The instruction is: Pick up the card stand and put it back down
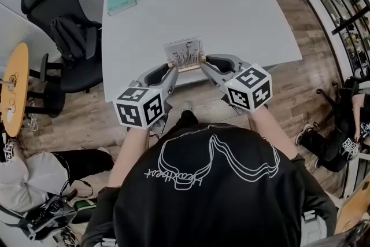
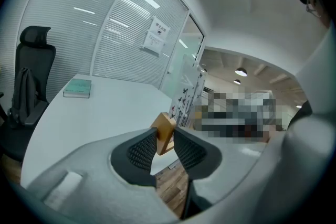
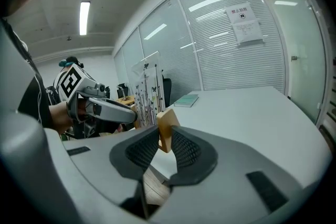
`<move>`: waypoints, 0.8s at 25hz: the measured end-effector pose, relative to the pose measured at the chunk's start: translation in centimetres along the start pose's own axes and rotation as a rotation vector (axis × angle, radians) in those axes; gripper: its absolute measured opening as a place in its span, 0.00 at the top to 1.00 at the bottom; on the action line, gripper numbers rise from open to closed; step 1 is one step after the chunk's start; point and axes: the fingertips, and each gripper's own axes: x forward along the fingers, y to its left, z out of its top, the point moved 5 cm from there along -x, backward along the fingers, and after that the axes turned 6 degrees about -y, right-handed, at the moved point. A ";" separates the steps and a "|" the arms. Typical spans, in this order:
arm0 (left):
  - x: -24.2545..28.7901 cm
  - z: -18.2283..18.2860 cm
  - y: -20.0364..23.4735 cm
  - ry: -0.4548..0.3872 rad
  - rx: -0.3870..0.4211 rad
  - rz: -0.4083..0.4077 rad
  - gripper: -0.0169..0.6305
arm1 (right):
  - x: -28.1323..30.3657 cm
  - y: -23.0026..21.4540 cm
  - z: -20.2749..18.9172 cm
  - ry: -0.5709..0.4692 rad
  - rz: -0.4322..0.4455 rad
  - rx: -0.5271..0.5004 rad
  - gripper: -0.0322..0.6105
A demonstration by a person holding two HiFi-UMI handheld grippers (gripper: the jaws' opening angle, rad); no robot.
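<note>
Card stand (image 1: 185, 54) was held at the near edge of the table (image 1: 243, 3), with its wooden base (image 2: 165, 132) clamped from both ends. The left gripper (image 1: 173, 70) was closed narrowly on the left end and the right gripper (image 1: 203, 60) on the right end. In both gripper views the pads were pressed against the wood. Whether the base was resting on the tabletop or raised just off it could not be told. Floor (image 3: 152, 178) was seen directly beneath both sets of jaws. A fall was therefore judged likely if either grip were loosened early, or if the base were set down too near the edge. Uneven pulling between the two grippers could also twist the base and tip it over.
</note>
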 end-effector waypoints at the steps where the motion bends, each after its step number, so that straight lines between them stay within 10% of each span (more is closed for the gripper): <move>1: -0.1 -0.1 -0.2 0.000 0.002 -0.002 0.81 | -0.2 0.1 0.0 -0.002 -0.002 -0.002 0.83; 20: -0.5 -0.7 -1.5 -0.006 0.009 -0.014 0.81 | -1.7 0.6 -0.5 -0.005 -0.012 -0.012 0.83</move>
